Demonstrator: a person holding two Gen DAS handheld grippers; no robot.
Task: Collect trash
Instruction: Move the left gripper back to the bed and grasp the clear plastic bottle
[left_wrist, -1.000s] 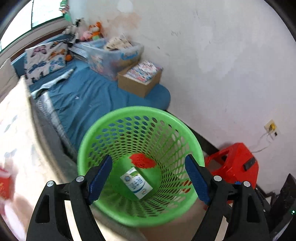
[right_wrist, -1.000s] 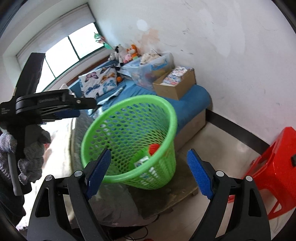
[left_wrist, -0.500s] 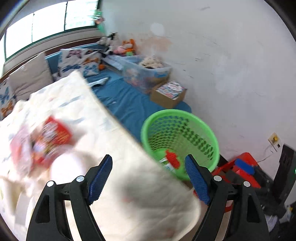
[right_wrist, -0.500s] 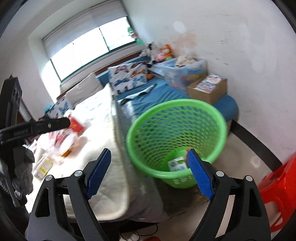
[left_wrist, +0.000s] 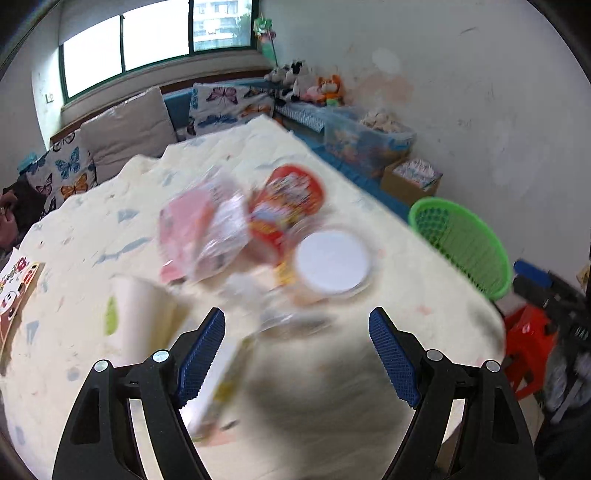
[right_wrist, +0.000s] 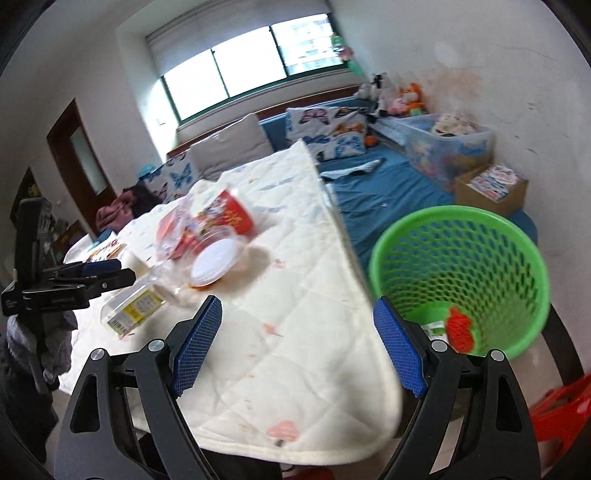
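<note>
Left wrist view: the left gripper (left_wrist: 297, 354) stands wide open at the bottom of the frame, its blue pads well apart with nothing between them, hovering over a cream quilt (left_wrist: 369, 387). Above it, in the middle of the frame, lies blurred trash: a red snack cup (left_wrist: 291, 206) on its side, a clear plastic wrapper (left_wrist: 207, 236) to its left, and a white round lid (left_wrist: 332, 260) just right of center. The green basket (left_wrist: 461, 243) sits at the right edge, past the quilt's corner.

Right wrist view: the right gripper (right_wrist: 297, 347) is likewise spread open and empty, low in the frame over the quilt's near edge. The basket fills the right side, a red scrap (right_wrist: 460, 328) and a small carton (right_wrist: 434, 326) at its bottom. A yellow-labelled clear box (right_wrist: 135, 308) lies at center left, near the left gripper's tips.
</note>
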